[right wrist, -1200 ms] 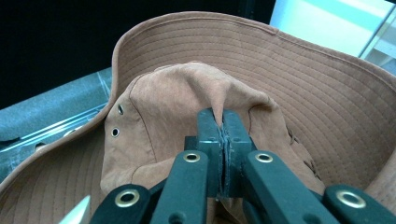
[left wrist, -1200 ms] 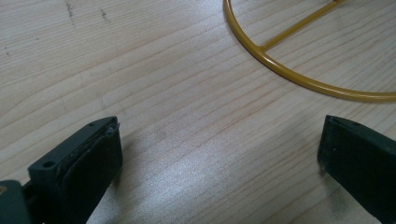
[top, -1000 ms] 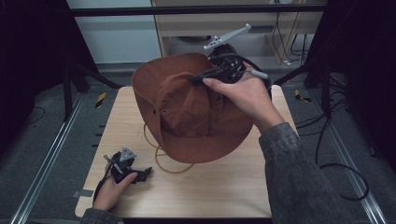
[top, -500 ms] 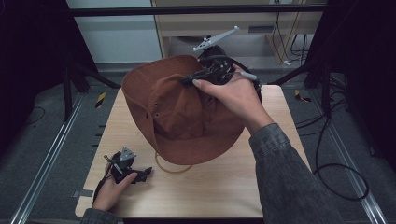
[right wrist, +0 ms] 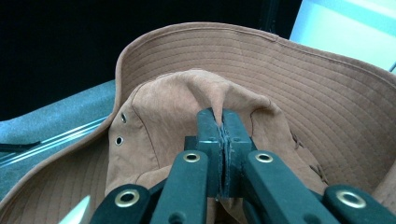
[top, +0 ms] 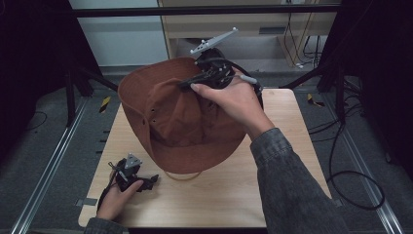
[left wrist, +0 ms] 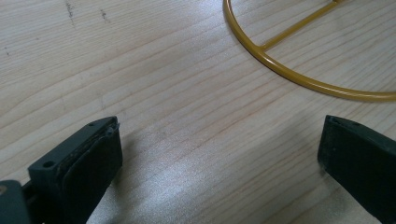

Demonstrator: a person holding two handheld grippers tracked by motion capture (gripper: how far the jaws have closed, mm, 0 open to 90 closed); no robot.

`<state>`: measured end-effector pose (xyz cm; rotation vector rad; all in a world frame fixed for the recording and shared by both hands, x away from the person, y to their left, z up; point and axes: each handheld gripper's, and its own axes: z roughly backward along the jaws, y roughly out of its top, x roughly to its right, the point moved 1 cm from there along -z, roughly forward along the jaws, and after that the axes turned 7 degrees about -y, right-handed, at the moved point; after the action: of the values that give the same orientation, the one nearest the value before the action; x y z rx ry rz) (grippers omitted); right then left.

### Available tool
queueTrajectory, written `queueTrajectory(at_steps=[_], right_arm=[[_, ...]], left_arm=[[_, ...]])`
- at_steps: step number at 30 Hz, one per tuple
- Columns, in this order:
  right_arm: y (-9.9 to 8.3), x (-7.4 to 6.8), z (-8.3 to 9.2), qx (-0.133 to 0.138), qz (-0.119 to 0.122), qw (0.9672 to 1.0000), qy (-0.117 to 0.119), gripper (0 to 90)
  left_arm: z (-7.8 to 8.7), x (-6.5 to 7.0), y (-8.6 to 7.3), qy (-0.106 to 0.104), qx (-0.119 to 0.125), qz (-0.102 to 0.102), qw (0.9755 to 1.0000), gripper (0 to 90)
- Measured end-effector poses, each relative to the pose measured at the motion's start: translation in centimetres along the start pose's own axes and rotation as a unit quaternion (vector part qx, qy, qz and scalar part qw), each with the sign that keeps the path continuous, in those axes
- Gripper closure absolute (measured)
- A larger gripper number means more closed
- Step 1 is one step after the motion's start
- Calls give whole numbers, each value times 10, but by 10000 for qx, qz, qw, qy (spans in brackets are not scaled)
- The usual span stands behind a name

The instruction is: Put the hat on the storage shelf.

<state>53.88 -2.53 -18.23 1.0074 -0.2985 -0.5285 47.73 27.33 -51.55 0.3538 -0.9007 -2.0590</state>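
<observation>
I see wooden tabletop (top: 272,195) under everything. Brown wide-brimmed hat (top: 180,122) hangs tilted above tabletop middle, crown pinched in my right gripper (right wrist: 222,126); its fingers (right wrist: 208,128) pressed together on fold of crown fabric. Yellow wire ring (left wrist: 299,79) lies flat on tabletop, below hat brim. My left gripper (top: 146,181) rests at near-left of tabletop, fingers (left wrist: 91,158) spread wide, nothing between them
</observation>
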Motion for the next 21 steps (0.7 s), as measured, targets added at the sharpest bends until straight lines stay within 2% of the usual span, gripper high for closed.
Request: queueTrajectory(at_steps=[12,21], right_arm=[[3,-8,-16,-94,39,9999,59,886],[-1,-10,-29,-261,113,9996,-8,886]], left_arm=[[0,0,0,9,1,-4,10000,0],[0,0,0,7,1,-3,10000,0]])
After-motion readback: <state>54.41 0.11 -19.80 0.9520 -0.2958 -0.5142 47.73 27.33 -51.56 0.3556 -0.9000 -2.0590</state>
